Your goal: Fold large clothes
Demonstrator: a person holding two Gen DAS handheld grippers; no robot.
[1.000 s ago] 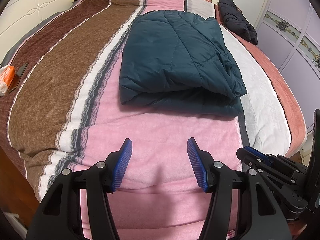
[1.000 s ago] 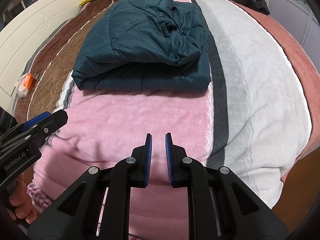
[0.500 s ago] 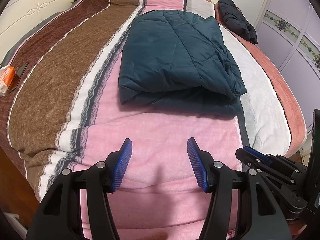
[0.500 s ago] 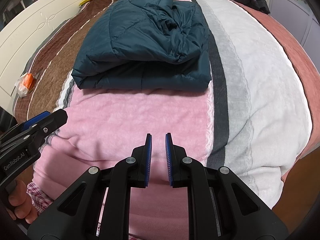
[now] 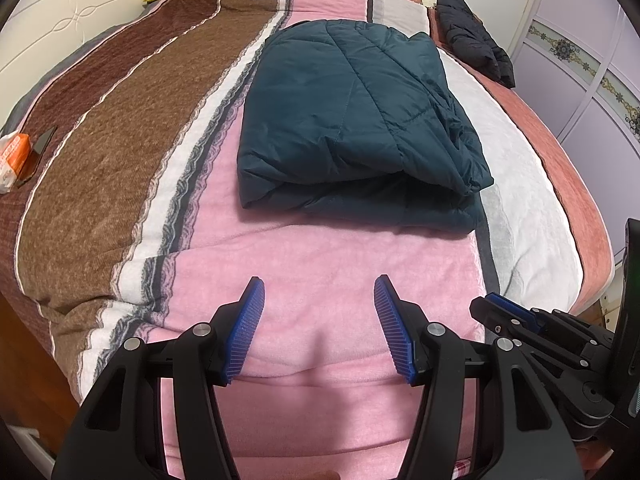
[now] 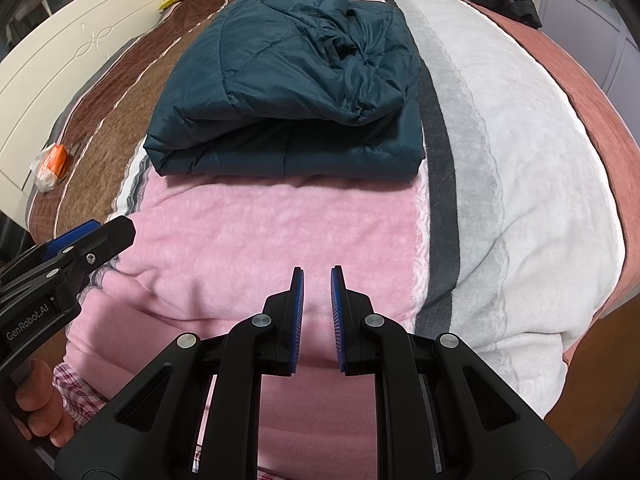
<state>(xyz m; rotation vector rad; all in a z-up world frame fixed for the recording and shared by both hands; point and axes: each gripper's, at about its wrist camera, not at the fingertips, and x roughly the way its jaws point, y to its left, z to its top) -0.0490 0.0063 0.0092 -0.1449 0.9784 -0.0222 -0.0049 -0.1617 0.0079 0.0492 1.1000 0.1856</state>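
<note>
**Teal puffer jacket folded on bed, both grippers off it**

Status: dark teal quilted jacket [image 5: 352, 120] lies mid-bed on the striped blanket [image 5: 120, 152], folded into a thick block. Fold edge faces near, open layers stacked at the near edge. Right side is bunched and puckered, not flat.

Left gripper [image 5: 319, 330]: jaws wide apart, empty, hovering over the pink stripe near the foot of the bed, well short of the jacket. Right gripper [image 6: 317, 322]: jaws nearly together with a narrow gap, nothing between them, also over the pink stripe, jacket well beyond.

Handling, my read:
- Light but bulky. Padded fill springs back, so folds won't stay without pressing down.
- Shell looks like slick nylon; expect it to slide in the jaws and across the fleece.
- Soft, no stiffness. Lifted at one point it will droop and unfold.

Where to grab: near corners of the fold, pinching all layers together, one gripper per corner. Avoid the bunched right side, where a pinch probably catches only the top layer.

Other stuff: black garment [image 5: 472, 36] far right, orange packet [image 5: 14, 156] at the left edge. Both well clear.
</note>
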